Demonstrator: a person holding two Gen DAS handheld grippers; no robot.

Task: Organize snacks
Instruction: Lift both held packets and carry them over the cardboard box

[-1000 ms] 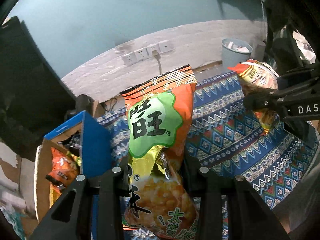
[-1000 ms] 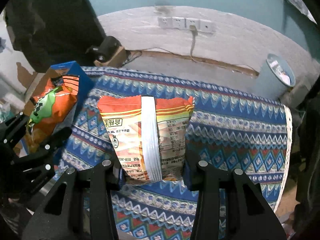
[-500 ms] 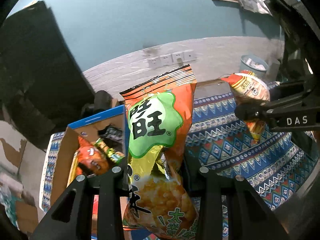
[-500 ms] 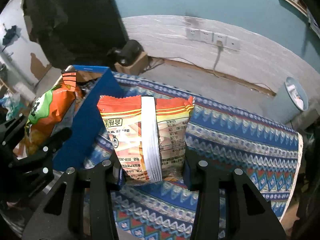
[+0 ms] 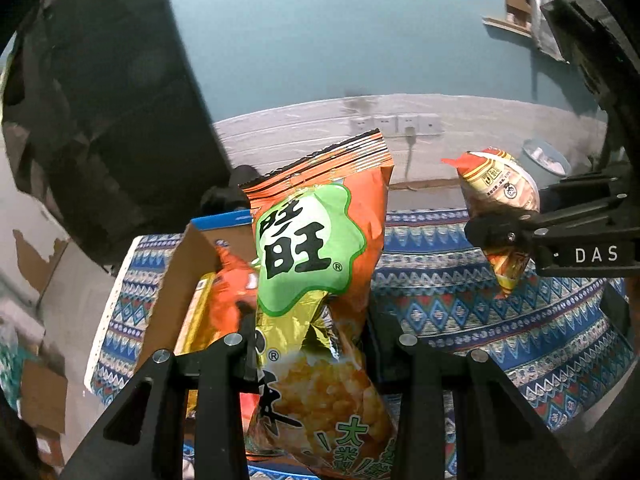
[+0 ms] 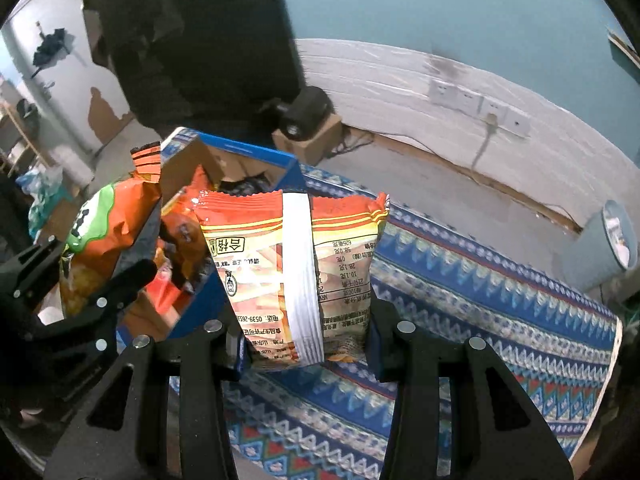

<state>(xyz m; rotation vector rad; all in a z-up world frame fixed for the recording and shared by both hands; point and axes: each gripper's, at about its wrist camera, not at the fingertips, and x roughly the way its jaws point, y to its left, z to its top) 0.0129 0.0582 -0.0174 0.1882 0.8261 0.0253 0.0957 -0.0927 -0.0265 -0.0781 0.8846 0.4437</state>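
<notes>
My left gripper (image 5: 316, 344) is shut on a big orange snack bag with a green label (image 5: 320, 264) and holds it upright above the open blue cardboard box (image 5: 188, 272). The box holds several snack packs (image 5: 228, 300). My right gripper (image 6: 306, 332) is shut on an orange and yellow snack pack with a white back seam (image 6: 296, 264), held above the patterned cloth just right of the box (image 6: 248, 156). The right gripper's pack also shows in the left wrist view (image 5: 496, 200), and the left gripper's bag shows in the right wrist view (image 6: 104, 232).
A blue patterned tablecloth (image 6: 480, 300) covers the table. A grey waste bin (image 6: 608, 240) stands on the floor at the right. A dark cabinet (image 5: 104, 112) stands behind the box. Wall sockets (image 5: 396, 124) with a cable sit on the far wall.
Both grippers have swung left toward the box with their packs still held. The box interior has come into fuller view under the left gripper's bag.
</notes>
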